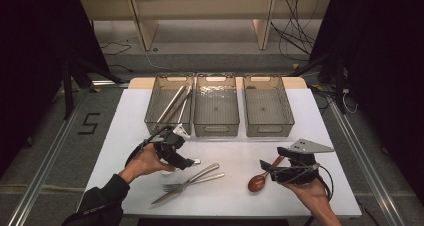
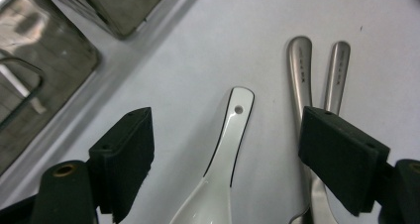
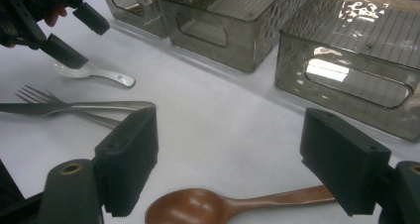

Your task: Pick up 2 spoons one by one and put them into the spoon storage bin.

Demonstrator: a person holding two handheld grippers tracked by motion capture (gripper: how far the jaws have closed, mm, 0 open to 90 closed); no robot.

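A white ceramic spoon (image 2: 225,159) lies on the white table, its handle end (image 1: 196,161) poking out past my left gripper (image 1: 186,161). That gripper (image 2: 225,135) is open, one jaw on each side of the spoon, apart from it. A brown wooden spoon (image 1: 259,181) lies at the front right. My right gripper (image 1: 266,170) hovers over its handle, open (image 3: 228,144), with the wooden spoon (image 3: 223,204) low between the jaws and untouched. A steel fork (image 1: 172,187) and knife (image 1: 197,176) lie crossed between the two spoons.
Three smoky clear bins stand in a row at the back: the left bin (image 1: 150,117) holds long metal utensils (image 1: 172,105), the middle bin (image 1: 216,128) and right bin (image 1: 289,117) look bare. The table's front edge (image 1: 220,215) is close to the person's hands.
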